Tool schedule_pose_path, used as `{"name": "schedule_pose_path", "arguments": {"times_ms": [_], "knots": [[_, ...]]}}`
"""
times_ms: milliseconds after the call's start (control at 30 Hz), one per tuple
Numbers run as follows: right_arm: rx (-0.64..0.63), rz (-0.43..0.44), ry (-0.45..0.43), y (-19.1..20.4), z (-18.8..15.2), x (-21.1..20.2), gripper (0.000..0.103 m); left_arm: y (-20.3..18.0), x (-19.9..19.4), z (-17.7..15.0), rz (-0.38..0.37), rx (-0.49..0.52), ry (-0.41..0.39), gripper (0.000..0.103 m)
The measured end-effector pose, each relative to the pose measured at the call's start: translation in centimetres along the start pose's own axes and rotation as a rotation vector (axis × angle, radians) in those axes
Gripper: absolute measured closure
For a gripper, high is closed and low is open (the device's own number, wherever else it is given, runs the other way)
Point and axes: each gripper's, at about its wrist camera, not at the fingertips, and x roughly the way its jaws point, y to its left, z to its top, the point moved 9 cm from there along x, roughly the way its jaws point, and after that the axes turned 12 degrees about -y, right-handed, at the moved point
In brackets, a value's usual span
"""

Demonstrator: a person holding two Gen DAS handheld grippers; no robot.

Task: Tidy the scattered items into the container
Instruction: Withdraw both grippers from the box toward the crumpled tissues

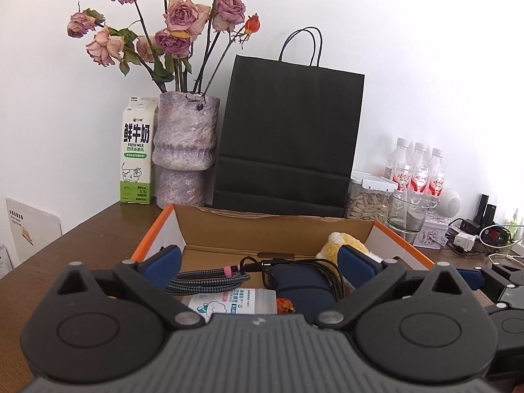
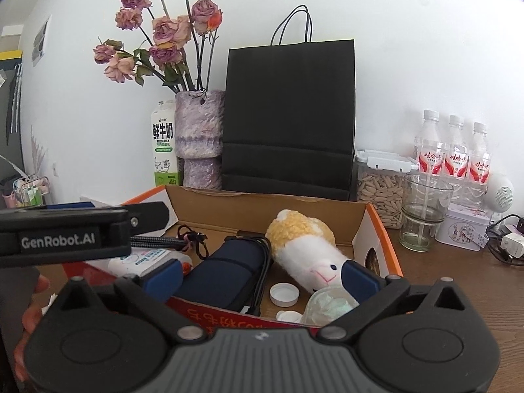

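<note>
**Both tools wide open over the filled box**

Going left to right across the brown wooden worktop (image 2: 442, 281): at ten o'clock stands a white-and-green milk carton (image 1: 137, 154), just beside a mottled purple vase (image 1: 185, 150) of dried pink roses (image 1: 178, 23). At twelve o'clock a black paper bag with cord handles (image 1: 288, 131) stands upright behind the open cardboard box with orange edging (image 2: 380, 239) — the container. At two o'clock sit a clear tub of pale seeds (image 2: 380, 190), an empty drinking glass (image 2: 424, 213) and three red-labelled water bottles (image 2: 453, 154).

Inside the box, from its left: a braided dark cable (image 1: 209, 280), a white wipes packet with blue print (image 1: 229, 304), a rolled navy fabric pouch (image 2: 222, 271) with a black cord (image 2: 262, 271) lying against it, two white bottle caps (image 2: 284, 294), and a yellow-and-white plush sheep (image 2: 304, 245) lying on its side, head toward six o'clock. A crumpled clear plastic bottle (image 2: 330, 304) lies at the near right edge.

The left tool (image 1: 258, 267) has its blue pads spread as wide as they go, nothing between them. The right tool (image 2: 262, 276) is equally wide apart — it grips nothing.
</note>
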Motion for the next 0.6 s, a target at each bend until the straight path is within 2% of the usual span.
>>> {"name": "schedule_pose_path", "arguments": {"times_ms": [267, 600], "knots": [[-0.023, -0.012, -0.008, 0.0, -0.1, -1.4, 0.0, 0.6, -1.6, 0.4, -0.009, -0.014, -0.029, 0.0], [-0.034, -0.033, -0.033, -0.5, -0.5, -5.6, 0.0, 0.4, -5.2, 0.5, -0.042, 0.023, -0.058, 0.0]]}}
